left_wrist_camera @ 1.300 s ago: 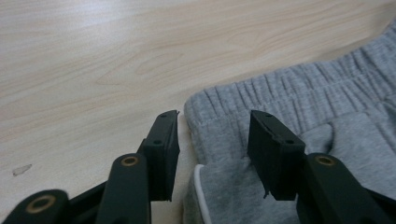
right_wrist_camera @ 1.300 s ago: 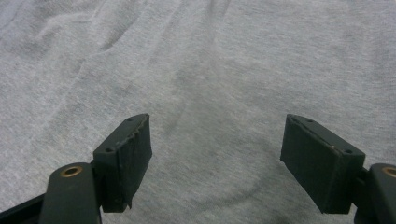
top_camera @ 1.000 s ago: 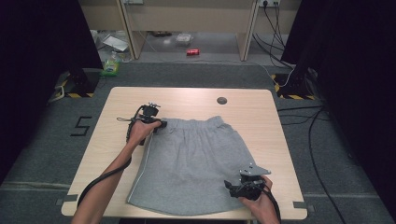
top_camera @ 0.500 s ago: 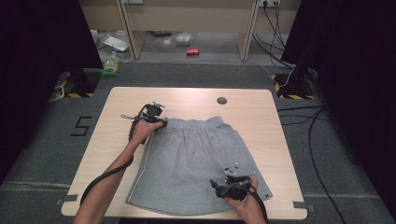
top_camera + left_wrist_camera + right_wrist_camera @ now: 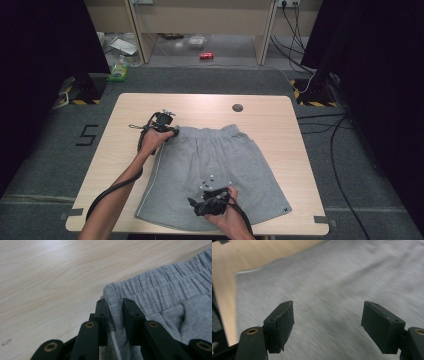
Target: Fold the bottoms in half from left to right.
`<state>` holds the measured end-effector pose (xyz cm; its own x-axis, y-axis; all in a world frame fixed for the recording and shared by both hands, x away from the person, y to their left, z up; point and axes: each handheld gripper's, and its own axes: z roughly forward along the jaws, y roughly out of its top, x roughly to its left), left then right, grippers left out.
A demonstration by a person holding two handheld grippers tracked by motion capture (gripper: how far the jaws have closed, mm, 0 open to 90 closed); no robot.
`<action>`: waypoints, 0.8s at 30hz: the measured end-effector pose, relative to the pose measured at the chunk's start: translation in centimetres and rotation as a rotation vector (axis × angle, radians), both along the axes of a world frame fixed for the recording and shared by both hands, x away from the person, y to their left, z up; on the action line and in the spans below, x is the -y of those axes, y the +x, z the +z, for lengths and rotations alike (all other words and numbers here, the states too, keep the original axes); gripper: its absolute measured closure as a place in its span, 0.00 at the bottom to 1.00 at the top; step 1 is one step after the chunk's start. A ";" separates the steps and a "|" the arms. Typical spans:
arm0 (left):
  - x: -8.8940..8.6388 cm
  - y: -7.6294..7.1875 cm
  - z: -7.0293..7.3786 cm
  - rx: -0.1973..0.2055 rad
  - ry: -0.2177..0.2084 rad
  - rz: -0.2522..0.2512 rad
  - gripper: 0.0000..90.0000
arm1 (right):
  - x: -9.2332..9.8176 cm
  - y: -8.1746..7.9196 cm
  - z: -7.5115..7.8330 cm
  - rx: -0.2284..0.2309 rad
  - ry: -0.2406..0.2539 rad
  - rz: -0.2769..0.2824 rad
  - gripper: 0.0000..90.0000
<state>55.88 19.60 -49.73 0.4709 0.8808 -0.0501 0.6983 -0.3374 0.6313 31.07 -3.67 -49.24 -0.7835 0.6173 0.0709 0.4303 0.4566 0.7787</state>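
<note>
One pair of grey shorts [image 5: 215, 172] lies flat on the table [image 5: 280, 125]. My left gripper [image 5: 115, 315] has just closed on the waistband corner [image 5: 112, 293], pinning it, I judge, for folding; my right gripper [image 5: 328, 322], jaws wide and empty, hovers above the hem. Two grippers, one garment, one dark disc [image 5: 237, 107] beyond the waistband.

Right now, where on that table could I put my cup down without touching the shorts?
Bare wood runs along the table far edge near the dark round spot, and down both sides of the grey shorts. The near middle is crowded by both grippers.
</note>
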 end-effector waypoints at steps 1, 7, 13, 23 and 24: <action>0.0 0.0 0.0 0.005 0.005 -0.002 0.83 | -1.2 -0.1 -0.1 -0.002 0.001 0.031 0.30; 0.0 -0.1 -0.1 0.008 0.000 -0.006 0.82 | -3.9 -0.2 -0.4 -0.018 0.000 0.073 0.30; 0.1 -0.1 -0.1 0.021 0.019 -0.008 0.82 | -7.0 -0.8 -0.5 -0.022 0.014 0.136 0.33; -0.1 0.0 -0.1 0.019 0.016 -0.017 0.82 | -11.7 -1.6 -1.3 -0.036 0.003 0.225 0.40; -0.1 0.0 -0.1 0.019 0.016 -0.016 0.82 | -12.1 -1.7 -1.3 -0.035 0.000 0.234 0.40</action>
